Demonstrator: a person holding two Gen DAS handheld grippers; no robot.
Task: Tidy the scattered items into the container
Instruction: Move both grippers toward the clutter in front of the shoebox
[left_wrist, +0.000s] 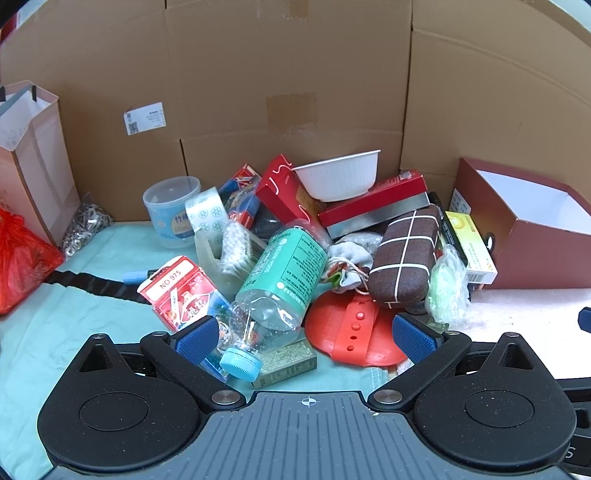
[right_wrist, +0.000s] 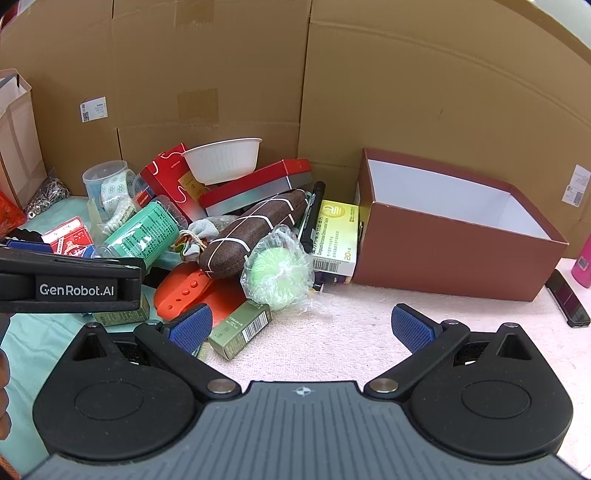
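- The clear plastic bottle with a green label and blue cap (left_wrist: 273, 291) lies cap-first between the spread fingers of the left hand-held gripper (left_wrist: 303, 332); its long axis runs away from the gripper, tilted right.
- The left gripper is wide open and holds nothing.
- The right hand-held gripper (right_wrist: 301, 328) is also wide open and empty, and is nearer the empty maroon cardboard box (right_wrist: 458, 258).

The right tool (right_wrist: 302, 328) is wide open over the pink counter (right_wrist: 351, 332). A green ball in plastic wrap (right_wrist: 279, 271) lies just ahead. The dark red box (right_wrist: 454, 258) sits to the right, beside a messy pile.
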